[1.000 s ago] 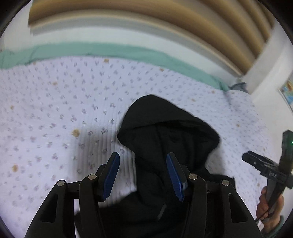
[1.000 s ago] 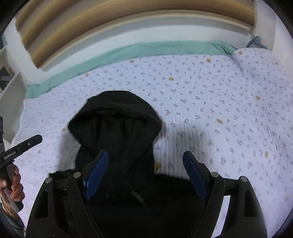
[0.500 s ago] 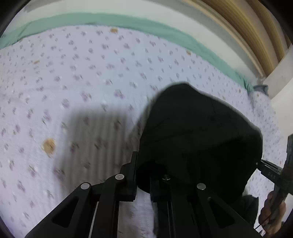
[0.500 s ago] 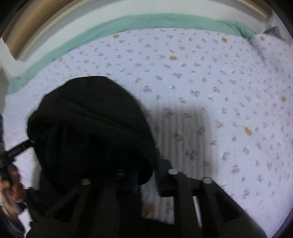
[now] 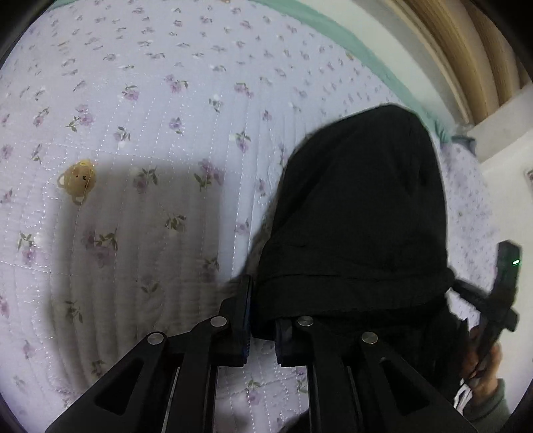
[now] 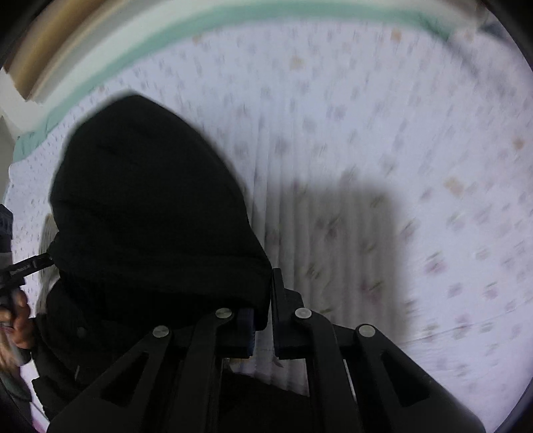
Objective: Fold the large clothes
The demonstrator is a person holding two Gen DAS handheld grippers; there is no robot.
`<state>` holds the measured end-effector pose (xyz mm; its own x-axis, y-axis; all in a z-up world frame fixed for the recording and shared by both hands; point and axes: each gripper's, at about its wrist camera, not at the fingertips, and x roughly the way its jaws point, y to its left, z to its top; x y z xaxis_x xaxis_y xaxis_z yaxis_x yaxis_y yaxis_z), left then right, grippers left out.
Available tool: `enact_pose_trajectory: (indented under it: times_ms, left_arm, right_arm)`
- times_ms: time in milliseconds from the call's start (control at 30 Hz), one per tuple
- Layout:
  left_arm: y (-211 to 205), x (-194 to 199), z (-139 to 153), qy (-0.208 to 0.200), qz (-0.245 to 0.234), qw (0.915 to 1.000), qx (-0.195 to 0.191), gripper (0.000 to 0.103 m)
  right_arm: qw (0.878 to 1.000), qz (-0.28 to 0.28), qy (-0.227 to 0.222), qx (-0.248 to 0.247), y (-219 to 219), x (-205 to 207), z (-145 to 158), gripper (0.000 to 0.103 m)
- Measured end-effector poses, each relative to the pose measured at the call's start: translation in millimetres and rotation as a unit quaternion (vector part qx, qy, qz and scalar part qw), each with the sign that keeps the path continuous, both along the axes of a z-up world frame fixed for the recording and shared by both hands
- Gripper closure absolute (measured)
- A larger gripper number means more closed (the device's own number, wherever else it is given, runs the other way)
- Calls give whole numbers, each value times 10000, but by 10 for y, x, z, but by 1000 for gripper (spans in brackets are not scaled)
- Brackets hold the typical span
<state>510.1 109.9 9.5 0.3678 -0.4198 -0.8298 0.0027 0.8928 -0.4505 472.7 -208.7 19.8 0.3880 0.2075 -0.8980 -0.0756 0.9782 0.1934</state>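
I work over a lilac quilted bedspread (image 5: 166, 116) sprinkled with small flowers. A green sheet (image 6: 233, 16) edges its far side, below a white wall and wooden slats (image 5: 466, 50).

quilt (image 6: 383, 140) pattern motion-blurred, black hoodie (image 6: 150, 216) lower body cut off

A bed with a flowered quilt (image 5: 186, 110) carries a black hoodie (image 5: 363, 213), which lies ahead of the tongs.

Home bedroom, floral quilted bedspread (image 5: 173, 110), green sheet edge (image 6: 233, 20), wooden headboard (image 5: 466, 50)
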Motion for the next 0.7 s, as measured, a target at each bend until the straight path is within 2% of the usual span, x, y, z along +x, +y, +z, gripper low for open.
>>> enact_pose_trajectory:
  times_ms: [67, 133, 267, 333, 400, 467, 567, 600, 700]
  left_arm:
    - [84, -21, 28, 89, 114, 9995, -292, 89]
    - [128, -92, 98, 57, 155, 9993, -323, 83]
    - [181, -431, 457, -385, -109, 9992, 56, 82]
    - [198, -557, 606, -504, -193, 9984, 157, 82]
    - [175, -606, 796, -687, -295, 9969, 257, 82]
    - [94, -581, 999, -952, -371, 9942, 336, 82]
    - [-77, -499, 1220, -1269, -464, 9907, 187, 82]
    - [-166, -401, 1250, -1336, -484, 9898, 133, 82]
    - [-377, -168, 1134, -1257, -578, 9897, 360, 82]
  right_arm:
    - [10000, 13, -62, 6, 5, -16, 13, 94]
    - [9999, 67, -125, -13, -7, -48, 87, 88]
    - [9998, 155, -132, 59, -122, -190, 263, 75]
    - [9994, 205, -218, 144, -208, -334, 402, 63]
    - [9981, 246, -371, 415, -265, -456, 554, 62]
    - [9956, 282, -609, 653, -263, -527, 779, 59]
    - [9928, 419, -939, 620, -146, -474, 1037, 42]
    - [9916, 496, -1043, 590, -94, -436, 1080, 37]
    - [9913, 653, -1108, 285, 156, -222, 1075, 36]
